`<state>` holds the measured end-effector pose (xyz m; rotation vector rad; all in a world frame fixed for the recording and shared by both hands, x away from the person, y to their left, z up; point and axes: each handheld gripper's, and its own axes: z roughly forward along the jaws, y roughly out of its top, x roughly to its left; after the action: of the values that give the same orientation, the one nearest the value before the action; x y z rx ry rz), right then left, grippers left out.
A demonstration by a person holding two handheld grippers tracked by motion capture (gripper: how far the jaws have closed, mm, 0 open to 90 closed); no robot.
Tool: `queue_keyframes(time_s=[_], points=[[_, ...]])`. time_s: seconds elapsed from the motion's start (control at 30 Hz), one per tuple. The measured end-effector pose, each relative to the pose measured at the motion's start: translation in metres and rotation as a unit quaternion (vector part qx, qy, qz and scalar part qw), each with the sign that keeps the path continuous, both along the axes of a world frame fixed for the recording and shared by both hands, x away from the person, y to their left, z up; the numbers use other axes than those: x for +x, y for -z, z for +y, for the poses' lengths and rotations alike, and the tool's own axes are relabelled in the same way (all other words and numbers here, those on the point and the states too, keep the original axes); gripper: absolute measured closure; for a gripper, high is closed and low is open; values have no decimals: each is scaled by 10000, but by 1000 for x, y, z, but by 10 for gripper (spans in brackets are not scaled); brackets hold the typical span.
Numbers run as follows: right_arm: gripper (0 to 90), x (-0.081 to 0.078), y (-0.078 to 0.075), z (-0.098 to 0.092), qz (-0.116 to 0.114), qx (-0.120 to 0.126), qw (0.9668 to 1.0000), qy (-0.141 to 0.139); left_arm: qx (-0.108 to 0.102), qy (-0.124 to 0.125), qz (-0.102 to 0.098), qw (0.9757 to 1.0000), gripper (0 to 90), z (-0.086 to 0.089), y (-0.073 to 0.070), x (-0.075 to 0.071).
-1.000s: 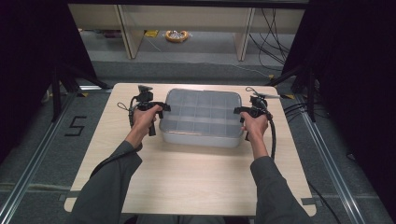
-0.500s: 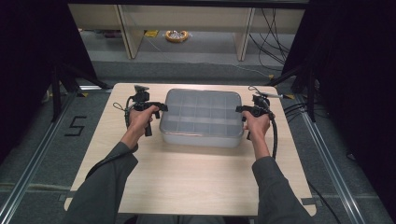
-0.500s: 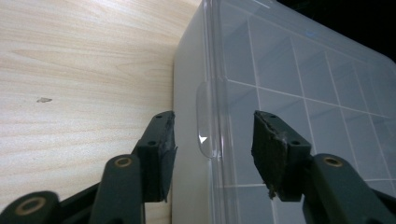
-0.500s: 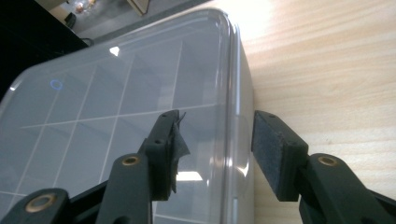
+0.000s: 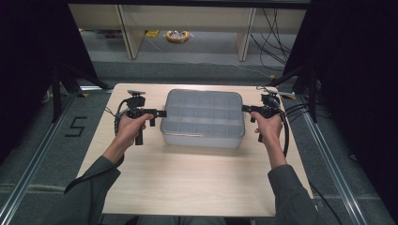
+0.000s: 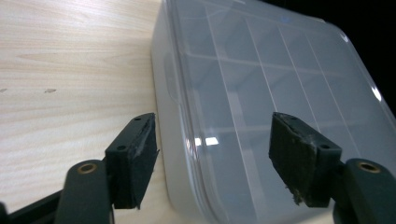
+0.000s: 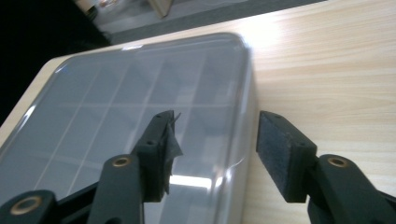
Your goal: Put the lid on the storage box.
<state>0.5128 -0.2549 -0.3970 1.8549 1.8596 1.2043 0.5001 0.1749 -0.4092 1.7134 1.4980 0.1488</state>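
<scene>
Clear plastic box (image 5: 202, 117), rect., rounded corners, translucent lid on, grid of compartments visible thru lid; contents not discernible. Sits flat on light wood surface (image 5: 187, 178), centred toward far edge, long side parallel to near edge.

Left gripper (image 5: 162, 113) at box's left end: fingers (image 6: 133, 161) spread wide, just been opening, straddling lid rim, pads not pressing, box released. Right gripper (image 5: 245, 108) at right end: fingers (image 7: 280, 156) apart, just been opening, box edge between them, no contact seen, nothing gripped.

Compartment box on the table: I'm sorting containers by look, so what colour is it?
The compartment box is clear, frosted plastic with a greyish tint; best in the high view.
</scene>
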Motion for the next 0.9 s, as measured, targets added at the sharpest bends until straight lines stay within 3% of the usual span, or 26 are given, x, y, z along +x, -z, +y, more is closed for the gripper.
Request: queue_keyframes(time_s=[0.03, 0.1, 0.17, 0.23, 0.27, 0.4, 0.63, 0.67, 0.8, 0.9], points=[[474, -3, 0, 0, -168, -115, 9995, -228, 18, 59, -31, 10000, 302, 0, 0, -6], [448, -12, -3, 7, -93, -44, 9994, -332, -20, 183, -16, 9998, 272, 0, 0, -16], [435, -18, -4, 8, -252, -112, 9978, -603, 58, 305, -52, 9995, 262, 1, 0, -25], [416, -30, -8, 15, -143, 89, 9978, -642, 128, 350, -119, 9992, 262, 1, 1, -33], [401, -34, -9, 15, -275, 2, 9963, -816, 107, 377, -140, 9991, 260, 2, 2, -37], [361, -48, -8, 20, -314, -39, 9941, -1033, 153, 508, -248, 9983, 243, 2, 4, -53], [307, -81, 2, 28, -373, -71, 9916, -1235, -34, 797, -365, 9961, 212, -3, 17, -88], [294, -86, 5, 28, -467, -128, 9894, -1367, -55, 865, -389, 9955, 207, -4, 20, -93], [255, -103, 13, 31, -524, -186, 9867, -1526, 109, 945, -487, 9943, 196, -7, 29, -110], [220, -114, 19, 35, -532, -312, 9857, -1566, 333, 1132, -541, 9915, 192, -8, 37, -122]])
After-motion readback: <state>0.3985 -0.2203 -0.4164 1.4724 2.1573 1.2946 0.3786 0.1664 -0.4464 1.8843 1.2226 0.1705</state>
